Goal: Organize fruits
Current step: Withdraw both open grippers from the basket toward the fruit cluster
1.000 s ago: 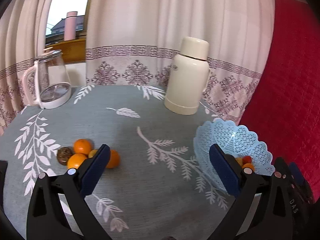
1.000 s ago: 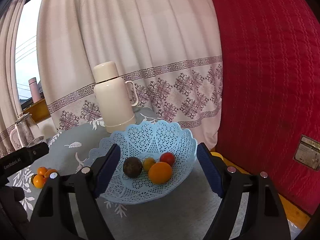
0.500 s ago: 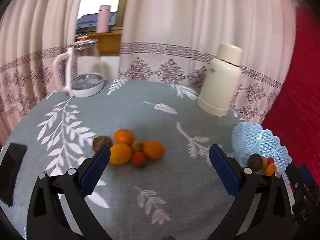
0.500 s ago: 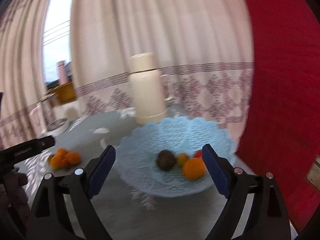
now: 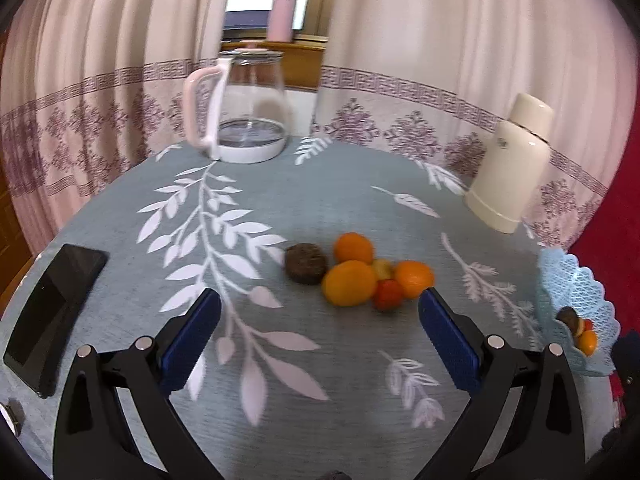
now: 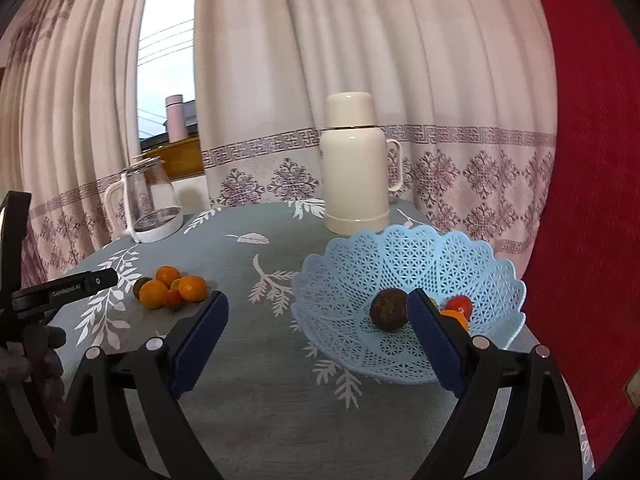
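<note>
Fruit remains split: a loose cluster of oranges (image 5: 362,276) on the grey leaf-print tablecloth (image 5: 248,216), some inside the pale-blue lattice plastic basket (image 6: 436,256). Left gripper (image 5: 320,334) faces the cluster, jaws spread and empty, apparently for pickup; right gripper (image 6: 318,338) hangs beside the basket, likewise spread and empty.

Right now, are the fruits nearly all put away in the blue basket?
About halfway. The blue basket already holds a dark round fruit, a red one and an orange one, partly hidden by a finger. Nothing is in hand: the left gripper and right gripper are both open and empty. Left to move: the pile on the tablecloth, three oranges, a red fruit, a yellowish one and a brown one.
</note>
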Motion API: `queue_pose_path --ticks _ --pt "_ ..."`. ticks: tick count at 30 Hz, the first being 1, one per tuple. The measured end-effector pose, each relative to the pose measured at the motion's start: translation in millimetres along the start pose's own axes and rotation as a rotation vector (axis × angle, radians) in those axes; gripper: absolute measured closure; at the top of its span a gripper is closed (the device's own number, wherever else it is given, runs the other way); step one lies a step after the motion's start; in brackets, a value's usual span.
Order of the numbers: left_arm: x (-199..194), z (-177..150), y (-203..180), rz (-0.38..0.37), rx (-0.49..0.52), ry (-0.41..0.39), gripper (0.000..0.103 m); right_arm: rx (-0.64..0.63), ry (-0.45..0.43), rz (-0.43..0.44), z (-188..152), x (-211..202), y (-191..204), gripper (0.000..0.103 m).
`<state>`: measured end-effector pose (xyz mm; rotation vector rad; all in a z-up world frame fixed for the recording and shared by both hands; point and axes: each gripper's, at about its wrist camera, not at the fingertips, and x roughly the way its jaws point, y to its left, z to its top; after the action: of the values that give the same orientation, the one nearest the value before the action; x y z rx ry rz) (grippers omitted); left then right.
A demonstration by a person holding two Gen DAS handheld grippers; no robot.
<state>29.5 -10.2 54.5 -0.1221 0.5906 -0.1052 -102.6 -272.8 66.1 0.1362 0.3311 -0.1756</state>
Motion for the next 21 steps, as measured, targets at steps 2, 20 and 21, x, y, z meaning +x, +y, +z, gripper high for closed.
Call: queue_pose_path --ticks 2,20,21 --pt "4.5 0.9 7.1 0.025 -0.009 0.006 0.003 -0.015 0.007 0.007 -0.9 1.0 3.2 0.013" --pt "68.3 22.3 32.8 0.138 0.031 0.103 0.003 -0.084 0.039 0.058 -5.2 3.7 18.7 0.013" --pt "71.4 23.2 32.6 0.136 0.034 0.111 0.003 -0.083 0.040 0.058 -5.0 4.1 19.2 0.013"
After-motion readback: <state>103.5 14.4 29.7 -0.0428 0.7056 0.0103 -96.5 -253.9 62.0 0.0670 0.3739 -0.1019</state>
